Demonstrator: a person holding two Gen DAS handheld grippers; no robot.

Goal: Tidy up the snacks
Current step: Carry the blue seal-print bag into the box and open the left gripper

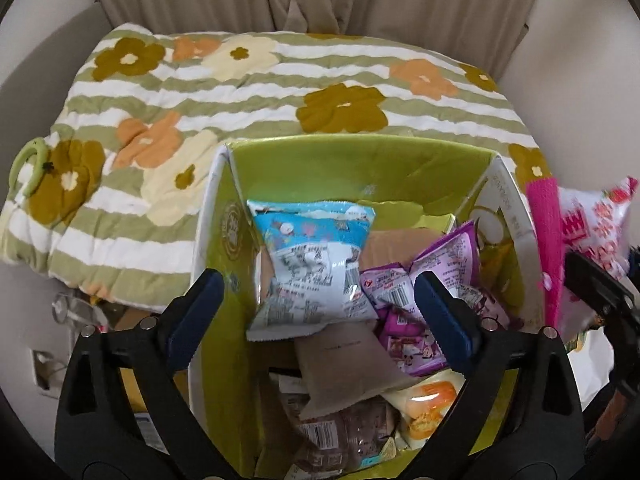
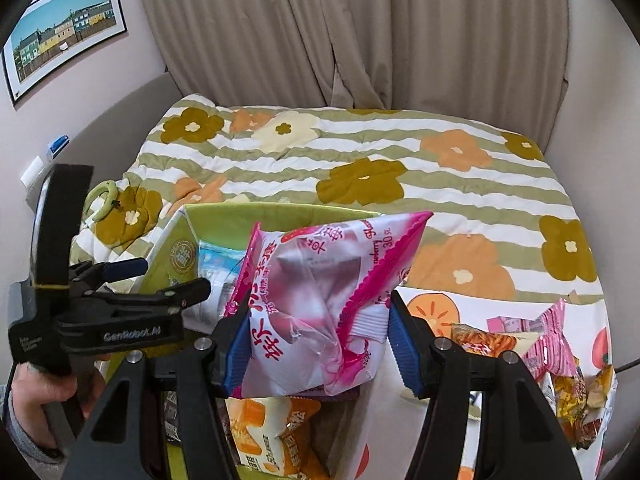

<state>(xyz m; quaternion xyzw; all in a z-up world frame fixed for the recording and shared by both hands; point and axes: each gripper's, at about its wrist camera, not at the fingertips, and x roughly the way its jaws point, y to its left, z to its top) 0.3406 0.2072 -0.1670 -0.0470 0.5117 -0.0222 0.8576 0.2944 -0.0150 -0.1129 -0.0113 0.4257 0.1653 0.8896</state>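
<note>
Pinching the light, crinkly pink snack bag (image 2: 316, 312) mid-body, the right gripper (image 2: 316, 344) grips (slippery film); the left gripper (image 1: 320, 308) gapes empty over the box (image 1: 360, 156).

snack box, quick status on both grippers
Left gripper open over green box, blue packet lies inside. Right gripper shut on pink strawberry packet. Nothing blocking.

pink snack bag (image 2: 316, 300): glossy plastic | box (image 1: 360, 160): smooth cardboard | quilt (image 1: 280, 92): soft cloth
</note>
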